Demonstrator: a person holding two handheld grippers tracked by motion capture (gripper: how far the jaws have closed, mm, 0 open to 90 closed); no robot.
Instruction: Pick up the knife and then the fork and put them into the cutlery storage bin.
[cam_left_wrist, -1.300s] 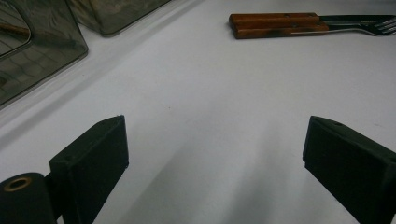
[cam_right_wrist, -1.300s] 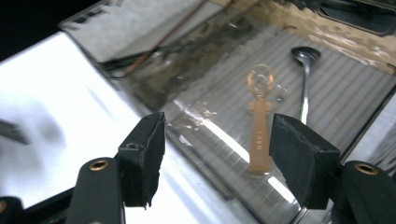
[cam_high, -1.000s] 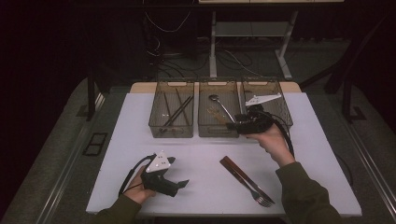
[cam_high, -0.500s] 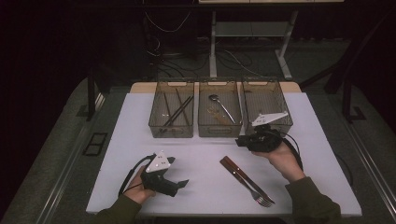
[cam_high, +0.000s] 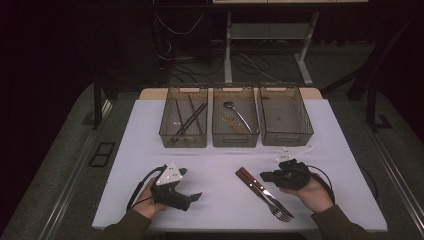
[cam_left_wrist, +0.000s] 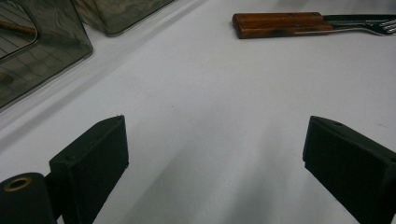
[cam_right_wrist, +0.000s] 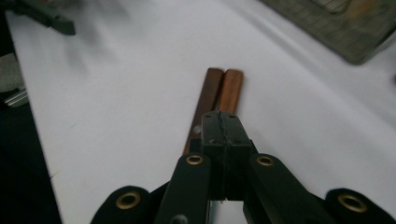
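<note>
The high view looks forward and down from above the person's side, taking in the whole white worktop (cam_high: 220, 150). Each gripper view sits low and close over that surface. All three share the two wooden-handled utensils (cam_high: 262, 193) (cam_left_wrist: 285, 24) (cam_right_wrist: 217, 100) lying side by side.

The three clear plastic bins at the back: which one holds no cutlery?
The right-hand bin; the left bin holds dark sticks and the middle bin a spoon.

Lab, loose cables (cam_high: 175, 30), bare white table (cam_high: 220, 165)
</note>
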